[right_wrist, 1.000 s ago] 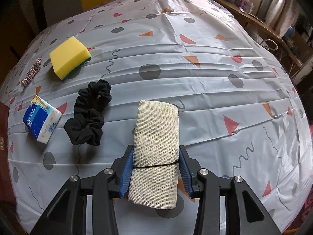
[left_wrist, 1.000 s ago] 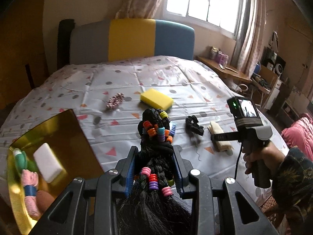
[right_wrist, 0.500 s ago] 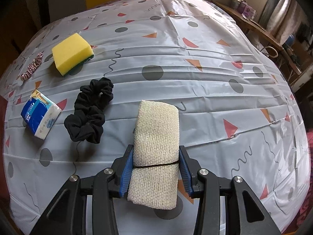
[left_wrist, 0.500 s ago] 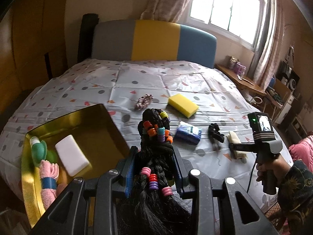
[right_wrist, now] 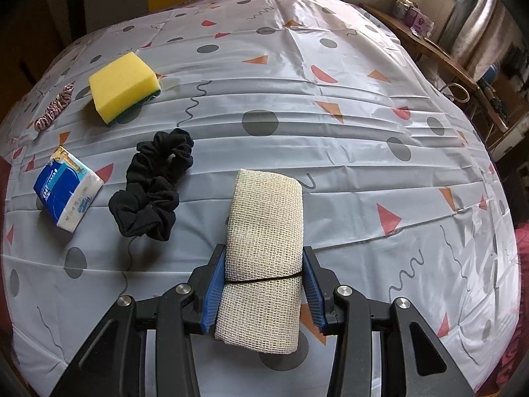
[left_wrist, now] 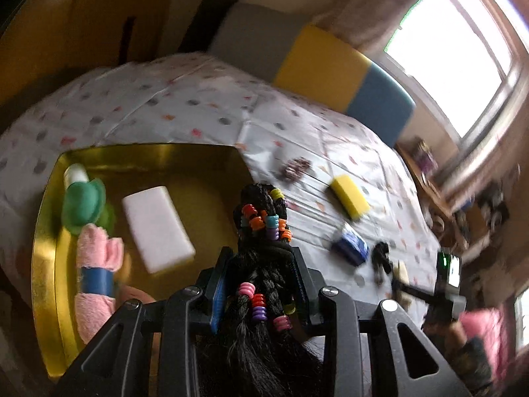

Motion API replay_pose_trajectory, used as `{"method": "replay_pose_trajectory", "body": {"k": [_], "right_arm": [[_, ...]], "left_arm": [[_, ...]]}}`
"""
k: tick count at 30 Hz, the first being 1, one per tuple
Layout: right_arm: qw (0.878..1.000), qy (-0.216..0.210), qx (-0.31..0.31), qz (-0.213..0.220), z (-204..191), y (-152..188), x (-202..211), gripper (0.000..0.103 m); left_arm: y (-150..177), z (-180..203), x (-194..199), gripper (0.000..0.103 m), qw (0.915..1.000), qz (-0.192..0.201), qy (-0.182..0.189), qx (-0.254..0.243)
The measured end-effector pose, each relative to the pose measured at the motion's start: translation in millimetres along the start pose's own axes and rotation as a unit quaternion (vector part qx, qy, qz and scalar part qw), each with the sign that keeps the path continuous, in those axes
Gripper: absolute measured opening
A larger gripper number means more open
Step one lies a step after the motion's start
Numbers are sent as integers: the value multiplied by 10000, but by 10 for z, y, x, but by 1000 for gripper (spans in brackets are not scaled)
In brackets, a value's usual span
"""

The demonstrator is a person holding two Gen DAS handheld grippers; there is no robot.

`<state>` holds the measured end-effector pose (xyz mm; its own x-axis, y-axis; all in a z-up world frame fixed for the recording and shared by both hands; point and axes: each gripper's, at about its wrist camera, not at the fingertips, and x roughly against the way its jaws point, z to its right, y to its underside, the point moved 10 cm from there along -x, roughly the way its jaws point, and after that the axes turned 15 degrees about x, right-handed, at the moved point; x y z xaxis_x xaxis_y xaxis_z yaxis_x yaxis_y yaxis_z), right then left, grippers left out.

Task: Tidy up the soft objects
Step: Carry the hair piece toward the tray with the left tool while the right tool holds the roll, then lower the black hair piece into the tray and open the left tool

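Left claw: the left claw (left_wrist: pixel 259 281) is closed on a black braided hairpiece (left_wrist: pixel 264 228) strung with coloured beads, which juts forward between the fingers.
Tray: a gold tray (left_wrist: pixel 205 165) lies on the bed below and left of the hairpiece; the view is motion-blurred.
In the tray: a white sponge block (left_wrist: pixel 157 228) sits mid-tray, a green soft item (left_wrist: pixel 81 206) at its far left, and a pink fluffy roll with a blue band (left_wrist: pixel 96 276) at its near left.
Right claw: the right claw (right_wrist: pixel 264 287) is clamped on a cream mesh cloth roll (right_wrist: pixel 264 248) bound by a thin black band; the roll's far end rests on the bed cover.
Bed: a pale cover (right_wrist: pixel 330 99) printed with dots and triangles.
Left of the roll: a black scrunchie (right_wrist: pixel 152 192) lies near, a blue tissue pack (right_wrist: pixel 66 193) further left.
Far left: a yellow sponge (right_wrist: pixel 124 86), with a patterned scrunchie (right_wrist: pixel 54 107) beyond it at the edge.
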<state>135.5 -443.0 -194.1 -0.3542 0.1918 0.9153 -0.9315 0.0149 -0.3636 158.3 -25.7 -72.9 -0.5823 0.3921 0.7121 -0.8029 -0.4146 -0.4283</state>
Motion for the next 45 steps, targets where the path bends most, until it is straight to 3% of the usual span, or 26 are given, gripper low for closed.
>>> {"method": "replay_pose_trajectory", "body": {"k": [7,10,17,22,28,35,45], "right_arm": [[10000,4,35,-11,-1,-9,4,44],[10000,26,72,-12,-7,-15,7,44],[9999,61,145,-10,-14,-10,17,44],[9998,74,190,-7,-14,-13,23,44],[9997,89,238,0,-15,-26,26,44],[9996,112,257,10,-16,-34,31,44],[9992,193,333,41,-30,-36,54,44]], "left_arm": [[-325,-282,-400,33,9960,-386,37,802],[-411,-338,-655,33,9944,-470,-134,939],[-532,-434,-1200,34,9923,-553,-649,896],[-580,-438,-1371,42,9921,-569,-835,739],[-551,-384,-1205,43,9929,-386,-1034,436],[-427,-258,-663,43,9921,215,-1223,-175],[-162,-81,-9,43,9828,994,-1286,-876]]}}
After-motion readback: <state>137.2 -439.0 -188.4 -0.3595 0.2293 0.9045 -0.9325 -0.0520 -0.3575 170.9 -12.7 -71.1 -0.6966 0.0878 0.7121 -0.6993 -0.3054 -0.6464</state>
